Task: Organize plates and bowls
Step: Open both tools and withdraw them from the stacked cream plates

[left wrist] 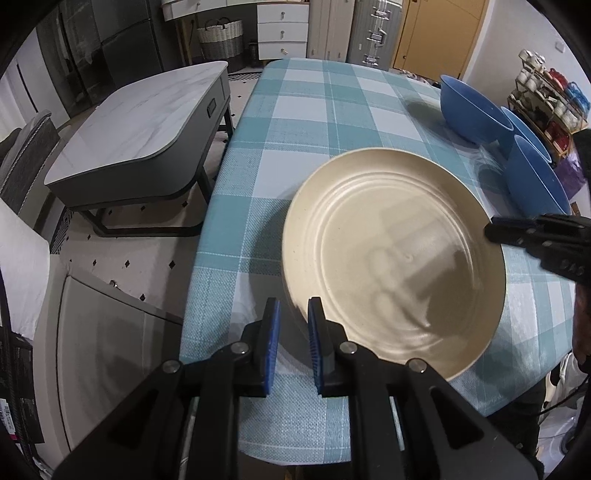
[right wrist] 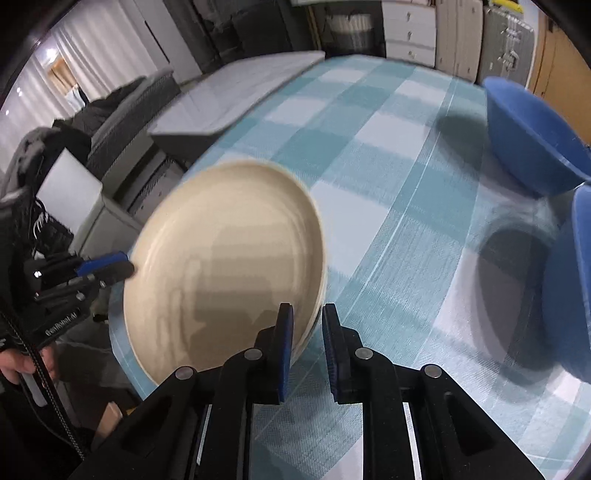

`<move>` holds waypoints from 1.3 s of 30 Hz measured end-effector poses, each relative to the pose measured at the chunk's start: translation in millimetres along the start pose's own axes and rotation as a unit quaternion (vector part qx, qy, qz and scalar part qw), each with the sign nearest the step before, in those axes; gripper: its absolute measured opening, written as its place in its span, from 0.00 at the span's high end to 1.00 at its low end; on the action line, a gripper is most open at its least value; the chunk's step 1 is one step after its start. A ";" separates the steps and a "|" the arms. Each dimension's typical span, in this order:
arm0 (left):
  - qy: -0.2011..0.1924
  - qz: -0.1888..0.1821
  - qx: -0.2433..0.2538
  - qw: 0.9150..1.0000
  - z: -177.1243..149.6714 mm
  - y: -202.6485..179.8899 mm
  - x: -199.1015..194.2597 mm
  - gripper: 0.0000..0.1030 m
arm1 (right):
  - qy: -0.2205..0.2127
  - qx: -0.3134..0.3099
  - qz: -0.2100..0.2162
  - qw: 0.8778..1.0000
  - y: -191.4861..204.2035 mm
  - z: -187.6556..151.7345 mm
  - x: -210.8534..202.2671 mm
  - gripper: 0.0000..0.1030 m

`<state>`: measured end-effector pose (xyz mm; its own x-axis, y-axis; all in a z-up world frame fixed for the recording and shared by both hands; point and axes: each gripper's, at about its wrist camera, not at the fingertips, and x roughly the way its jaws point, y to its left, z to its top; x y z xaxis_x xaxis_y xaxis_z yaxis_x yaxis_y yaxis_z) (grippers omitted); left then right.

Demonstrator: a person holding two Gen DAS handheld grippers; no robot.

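Observation:
A cream plate [left wrist: 391, 254] hangs just above the blue-checked table [left wrist: 314, 122] and casts a shadow on the cloth. My left gripper [left wrist: 293, 314] is shut on its near-left rim. My right gripper [right wrist: 308, 317] is shut on the opposite rim of the plate [right wrist: 225, 266]. Each gripper also shows in the other's view: the right gripper [left wrist: 495, 230] at the plate's right edge, the left gripper [right wrist: 123, 266] at its left edge. Three blue bowls stand at the table's right side, one far [left wrist: 472, 110], one near [left wrist: 535, 177], and one partly hidden between them [left wrist: 526, 131]. In the right wrist view two bowls show [right wrist: 532, 140] [right wrist: 572, 288].
A grey marble-top coffee table [left wrist: 140, 125] stands left of the dining table across a floor gap. A rack of cups [left wrist: 546, 99] sits beyond the bowls. White drawers [left wrist: 282, 29] and a woven basket [left wrist: 221, 37] are at the back. A hand [right wrist: 18, 363] holds the left gripper.

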<state>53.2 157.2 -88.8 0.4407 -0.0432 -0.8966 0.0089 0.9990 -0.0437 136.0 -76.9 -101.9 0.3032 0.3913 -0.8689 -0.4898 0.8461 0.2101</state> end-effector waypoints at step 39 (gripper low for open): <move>-0.191 -0.014 0.082 0.978 45.3 -141.2 -68.4 0.09 | -0.311 0.095 -0.167 0.931 -36.7 -75.0 -179.5 0.13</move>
<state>62.5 19.6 -1.3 0.7418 -0.0940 -0.6640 0.1550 0.9873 0.0334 38.3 -205.3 12.8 0.8565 0.1791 -0.4841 -0.1477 0.9837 0.1025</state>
